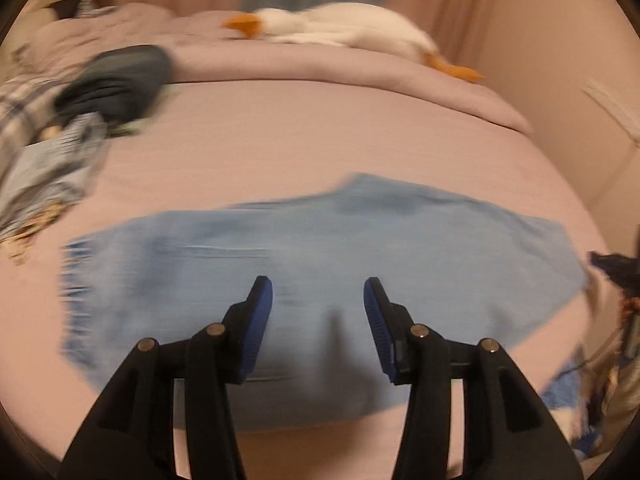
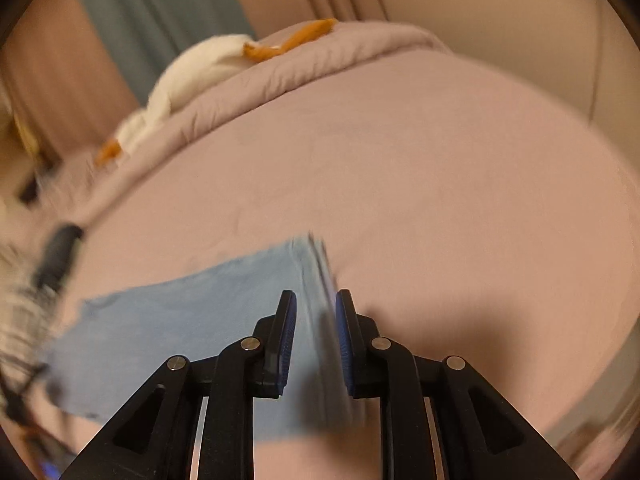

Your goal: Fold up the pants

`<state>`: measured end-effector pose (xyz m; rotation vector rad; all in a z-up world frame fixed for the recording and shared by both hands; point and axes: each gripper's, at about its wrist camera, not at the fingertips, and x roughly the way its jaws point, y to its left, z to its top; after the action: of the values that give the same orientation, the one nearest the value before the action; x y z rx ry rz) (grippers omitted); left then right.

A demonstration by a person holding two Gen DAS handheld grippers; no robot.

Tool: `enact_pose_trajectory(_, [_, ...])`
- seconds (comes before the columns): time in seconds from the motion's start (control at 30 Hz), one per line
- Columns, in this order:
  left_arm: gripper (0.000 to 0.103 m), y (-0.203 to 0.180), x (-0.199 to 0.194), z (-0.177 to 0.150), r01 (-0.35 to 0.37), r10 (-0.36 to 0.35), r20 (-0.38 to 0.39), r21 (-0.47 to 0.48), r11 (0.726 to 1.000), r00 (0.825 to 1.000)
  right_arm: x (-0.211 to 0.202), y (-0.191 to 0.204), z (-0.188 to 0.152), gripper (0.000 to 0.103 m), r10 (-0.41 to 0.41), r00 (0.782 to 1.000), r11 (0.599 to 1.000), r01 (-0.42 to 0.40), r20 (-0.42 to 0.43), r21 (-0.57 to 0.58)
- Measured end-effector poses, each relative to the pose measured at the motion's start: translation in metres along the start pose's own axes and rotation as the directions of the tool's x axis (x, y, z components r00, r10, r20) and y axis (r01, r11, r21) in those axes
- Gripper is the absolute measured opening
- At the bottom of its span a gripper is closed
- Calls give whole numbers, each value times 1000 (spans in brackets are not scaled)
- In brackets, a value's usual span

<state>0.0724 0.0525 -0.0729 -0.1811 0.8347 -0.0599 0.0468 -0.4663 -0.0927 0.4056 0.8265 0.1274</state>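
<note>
Light blue denim pants lie spread flat across the pink bed sheet, doubled over lengthwise. My left gripper is open above the near part of the pants and holds nothing. In the right wrist view the pants run to the left, with one stacked end edge just ahead of my right gripper. Its jaws stand partly apart around that edge, and the frame is blurred, so a grip does not show.
A white stuffed goose with orange beak and feet lies on the folded duvet at the back. Dark folded clothes and patterned garments are heaped at the left. The bed edge and wall are at the right.
</note>
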Motion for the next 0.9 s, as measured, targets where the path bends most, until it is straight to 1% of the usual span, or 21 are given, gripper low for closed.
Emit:
enact_pose_trajectory(0.03, [47,-16,7,0,60,-60,-16,21,998,998,-1,-12,-10,18,15,1000,999,-15,-11,47])
enact_pose_trajectory(0.07, [47,-30,13,0,98,-97,-28,41,994,995,1,-19,-17,18,23,1000,997,-22,-16,76])
enact_pose_trajectory(0.13, [47,-54,23,0,140,-136,-53,77,987,989,1,-27,-36,18,52,998,990,-48,-28,135])
enact_pose_trajectory(0.17, [47,-67,29,0,159,-153,-68,103,982,986,1,-31,-45,18,84,996,982,-79,-27,169])
enact_pose_trajectory(0.27, [47,-95,42,-2,210,-195,-105,154,965,975,-1,-35,-47,19,148,989,964,-146,8,223])
enact_pose_trajectory(0.3, [47,-100,46,-3,220,-204,-115,161,962,972,0,-40,-43,19,157,988,959,-155,10,235])
enact_pose_trajectory(0.37, [47,-100,54,-6,227,-207,-139,149,962,968,4,-47,-39,19,149,989,954,-144,3,262])
enact_pose_trajectory(0.4, [48,-97,59,-8,238,-217,-158,126,963,963,7,-50,-38,20,160,987,948,-156,7,279])
enact_pose_trajectory(0.47, [48,-92,66,-13,237,-216,-191,90,967,958,13,-53,-36,41,208,978,922,-202,18,330])
enact_pose_trajectory(0.5, [48,-90,70,-17,220,-199,-209,85,972,958,13,-53,-36,44,225,974,912,-221,29,346])
enact_pose_trajectory(0.53, [48,-90,73,-21,209,-186,-218,85,974,958,10,-53,-37,44,222,974,913,-221,36,343])
enact_pose_trajectory(0.57, [48,-88,73,-24,211,-189,-214,86,974,959,11,-47,-34,43,192,981,930,-194,38,311])
enact_pose_trajectory(0.6, [48,-90,68,-27,212,-190,-204,89,973,960,10,-43,-33,37,157,987,946,-160,36,282])
enact_pose_trajectory(0.63, [48,-88,66,-27,206,-184,-202,94,974,962,12,-37,-30,18,118,993,960,-122,30,254])
enact_pose_trajectory(0.67, [48,-88,64,-29,195,-172,-200,100,976,965,16,-32,-28,15,97,995,969,-98,15,228])
enact_pose_trajectory(0.7, [47,-87,62,-31,191,-167,-200,107,976,965,17,-27,-26,15,70,998,977,-70,6,203])
enact_pose_trajectory(0.8, [45,-79,57,-38,187,-160,-203,117,975,966,9,-22,-22,9,27,1000,989,-29,11,145])
enact_pose_trajectory(0.9, [43,-65,53,-39,194,-168,-206,110,975,964,11,-28,-20,9,-14,1000,991,15,-4,131])
